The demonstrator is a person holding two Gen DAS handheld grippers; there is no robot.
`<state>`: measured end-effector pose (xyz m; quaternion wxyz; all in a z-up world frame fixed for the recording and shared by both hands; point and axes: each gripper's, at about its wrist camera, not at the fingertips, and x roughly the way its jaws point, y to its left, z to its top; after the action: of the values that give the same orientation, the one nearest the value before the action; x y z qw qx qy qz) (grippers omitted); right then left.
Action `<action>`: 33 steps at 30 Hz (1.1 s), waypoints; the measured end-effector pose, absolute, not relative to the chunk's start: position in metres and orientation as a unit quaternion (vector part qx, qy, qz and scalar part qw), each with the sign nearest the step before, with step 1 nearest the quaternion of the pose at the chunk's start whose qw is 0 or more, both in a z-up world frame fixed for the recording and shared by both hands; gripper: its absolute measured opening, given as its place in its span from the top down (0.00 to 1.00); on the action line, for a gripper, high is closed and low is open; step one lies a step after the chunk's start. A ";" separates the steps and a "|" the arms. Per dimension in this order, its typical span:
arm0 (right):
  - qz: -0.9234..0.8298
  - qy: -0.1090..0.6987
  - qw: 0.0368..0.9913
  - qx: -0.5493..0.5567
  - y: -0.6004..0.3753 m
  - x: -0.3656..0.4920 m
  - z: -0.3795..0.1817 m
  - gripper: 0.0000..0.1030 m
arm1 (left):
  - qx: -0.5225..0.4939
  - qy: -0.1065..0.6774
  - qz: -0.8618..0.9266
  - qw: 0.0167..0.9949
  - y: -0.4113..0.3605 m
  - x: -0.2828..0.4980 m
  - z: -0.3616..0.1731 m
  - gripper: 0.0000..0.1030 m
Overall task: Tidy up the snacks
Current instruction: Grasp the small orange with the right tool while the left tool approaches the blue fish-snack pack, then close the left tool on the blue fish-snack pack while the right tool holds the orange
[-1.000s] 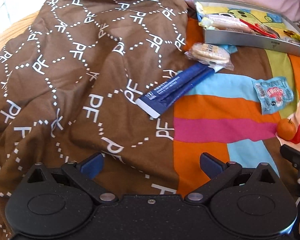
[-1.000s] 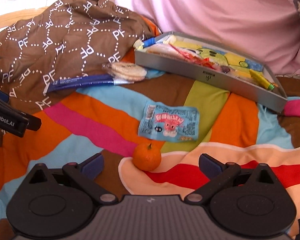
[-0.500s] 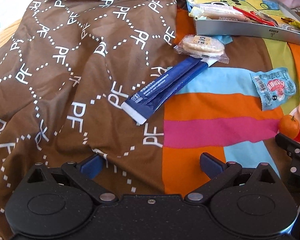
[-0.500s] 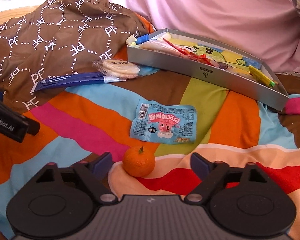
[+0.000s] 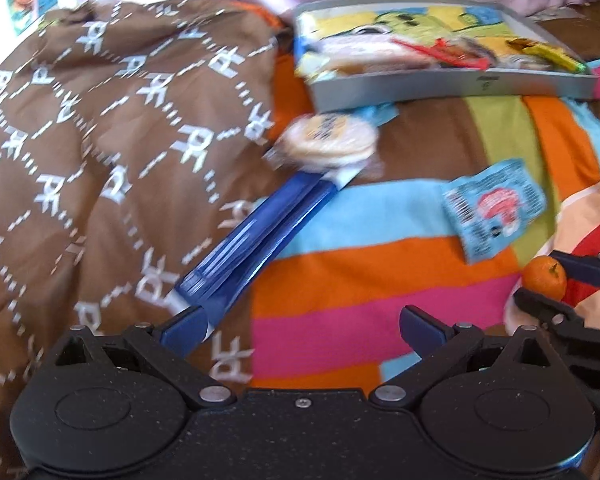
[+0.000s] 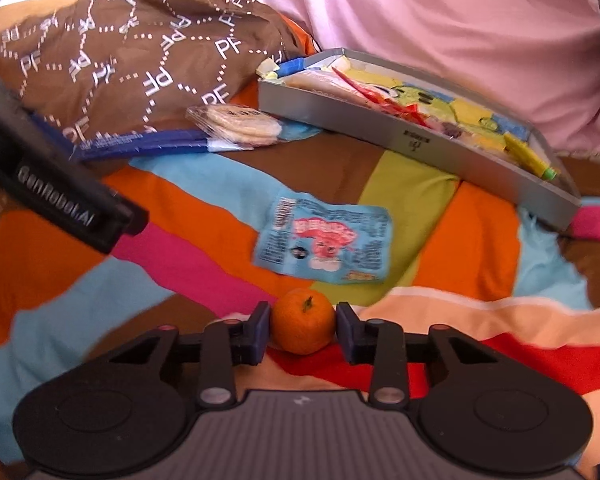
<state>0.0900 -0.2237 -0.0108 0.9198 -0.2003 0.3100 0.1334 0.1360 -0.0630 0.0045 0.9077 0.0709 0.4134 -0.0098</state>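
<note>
A small orange (image 6: 302,320) lies on the striped blanket, and my right gripper (image 6: 302,334) is shut on it, one finger pressed against each side. In the left wrist view the same orange (image 5: 545,278) shows at the far right between those black fingers. My left gripper (image 5: 304,328) is open, its left fingertip (image 5: 188,326) at the near end of a long dark blue packet (image 5: 256,236). A round cracker pack (image 5: 328,142) rests on the blue packet's far end. A light blue snack bag (image 6: 324,240) lies just beyond the orange. The grey tray (image 6: 412,140) behind holds several snacks.
A brown patterned cloth (image 5: 100,140) is heaped on the left, under part of the blue packet. Pink fabric (image 6: 440,20) rises behind the tray. The left gripper's black body (image 6: 60,196) crosses the left side of the right wrist view. The striped blanket (image 5: 360,264) is soft and uneven.
My right gripper has moved up to the orange and shut on it. My left gripper has moved forward, so the blue packet's near end now lies at its left fingertip.
</note>
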 end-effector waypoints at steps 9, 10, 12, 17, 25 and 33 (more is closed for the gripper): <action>0.075 0.311 0.914 -0.249 -0.252 0.106 -0.006 0.62 | 0.042 0.414 -0.079 0.906 -0.101 0.164 0.007 0.01; 0.069 0.315 0.914 -0.246 -0.258 0.109 -0.006 0.62 | 0.038 0.413 -0.084 0.906 -0.105 0.169 0.007 0.01; 0.059 0.322 0.914 -0.237 -0.267 0.114 -0.007 0.62 | 0.029 0.413 -0.093 0.906 -0.114 0.178 0.009 0.01; 0.056 0.326 0.917 -0.221 -0.280 0.118 -0.005 0.62 | -0.007 0.413 -0.112 0.904 -0.136 0.199 0.012 0.01; 0.062 0.325 0.917 -0.224 -0.280 0.117 -0.006 0.62 | -0.036 0.438 -0.126 0.889 -0.159 0.223 0.006 0.01; 0.067 0.325 0.916 -0.224 -0.279 0.118 -0.006 0.62 | -0.023 0.451 -0.111 0.885 -0.169 0.233 -0.003 0.01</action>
<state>0.1185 -0.2792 -0.0065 0.9164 -0.2238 0.3250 0.0670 0.2335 -0.1686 -0.0034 0.8854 -0.0233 0.4506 -0.1114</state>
